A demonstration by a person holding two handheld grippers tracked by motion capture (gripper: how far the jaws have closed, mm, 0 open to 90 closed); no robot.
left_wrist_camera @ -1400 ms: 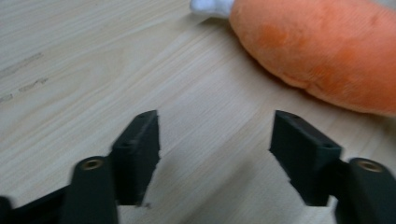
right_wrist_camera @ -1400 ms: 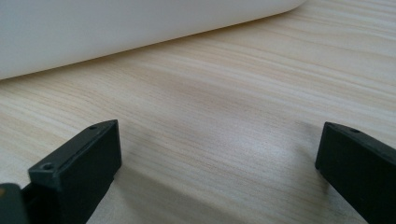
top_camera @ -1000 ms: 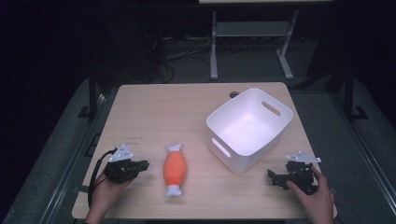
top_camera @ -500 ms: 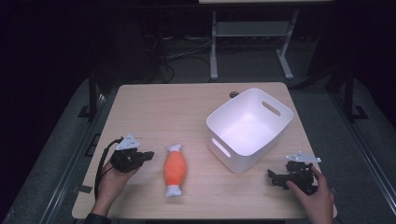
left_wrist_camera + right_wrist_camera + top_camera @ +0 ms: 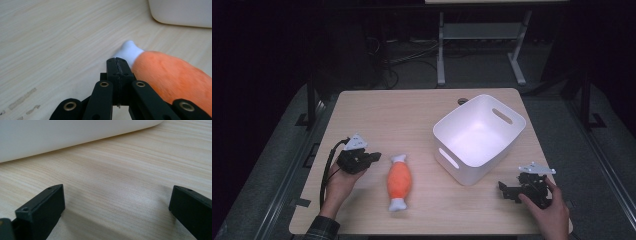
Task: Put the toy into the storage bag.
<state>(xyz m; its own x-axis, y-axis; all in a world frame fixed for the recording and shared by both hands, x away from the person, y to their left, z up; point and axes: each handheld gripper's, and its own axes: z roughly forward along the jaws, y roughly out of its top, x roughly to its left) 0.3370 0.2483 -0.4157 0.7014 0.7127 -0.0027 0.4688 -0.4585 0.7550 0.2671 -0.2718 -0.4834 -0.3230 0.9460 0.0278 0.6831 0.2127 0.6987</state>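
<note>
Left of the tub (image 5: 479, 137) lies the toy (image 5: 398, 181). Our left gripper (image 5: 371, 159), jaws together, sits beside it; we should open before grasping. Our right gripper (image 5: 505, 190) rests with jaws apart.

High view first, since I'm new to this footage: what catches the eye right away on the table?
The bright orange plush toy with white ends lies near the front of the wooden table, just right of the left gripper, whose fingers are pressed shut. To its right stands a white tub with handle cutouts, empty inside. The right gripper rests open by the tub's near corner.
</note>
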